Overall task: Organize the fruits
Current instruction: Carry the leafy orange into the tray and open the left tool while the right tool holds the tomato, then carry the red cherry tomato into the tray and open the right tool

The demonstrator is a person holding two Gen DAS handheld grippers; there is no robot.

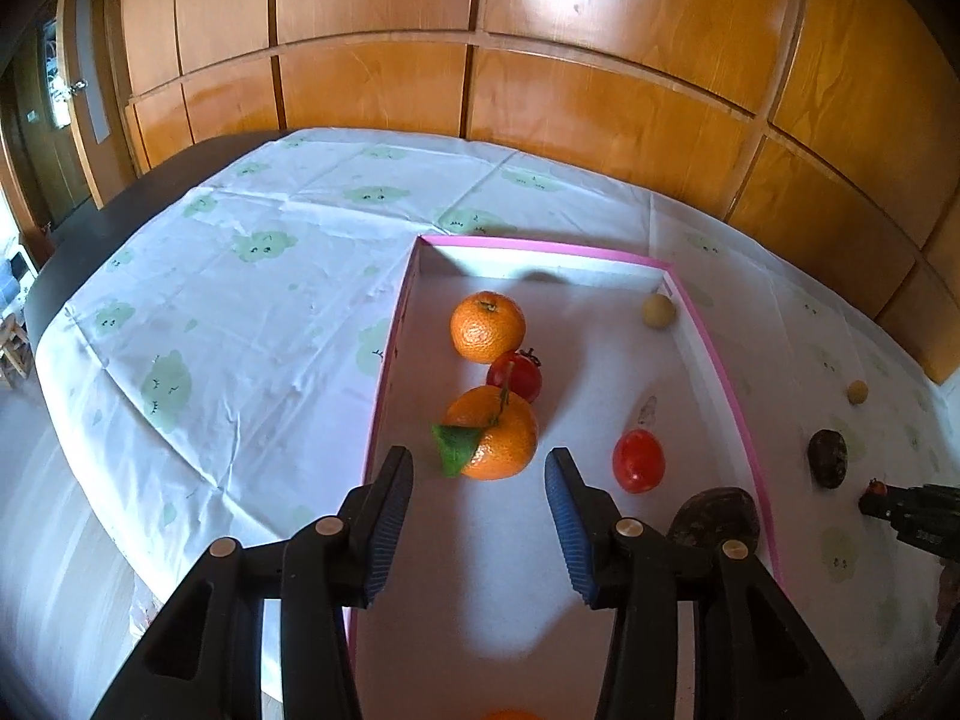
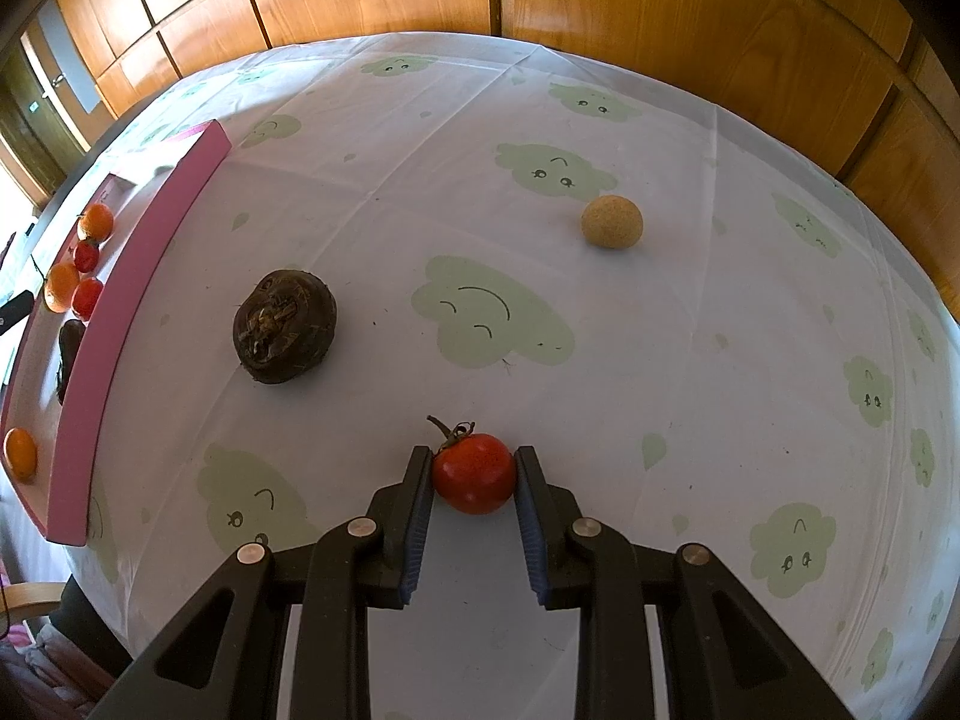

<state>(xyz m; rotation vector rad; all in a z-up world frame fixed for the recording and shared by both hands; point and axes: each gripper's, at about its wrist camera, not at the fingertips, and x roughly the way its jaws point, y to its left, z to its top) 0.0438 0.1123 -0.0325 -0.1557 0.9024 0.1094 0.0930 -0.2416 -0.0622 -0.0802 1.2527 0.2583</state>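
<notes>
Right fingers [image 2: 523,492] are clamped on a tomato [image 2: 474,473]; left gripper [image 1: 480,510] is open and empty above the tray [image 1: 729,384]. Next, the tomato must be lifted into the tray.

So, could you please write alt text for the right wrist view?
The right claw is shut on a red tomato on a white tablecloth with green cloud faces. Ahead lie a dark brown fruit and a small tan ball; at the left, a pink box holds oranges and tomatoes.
</notes>
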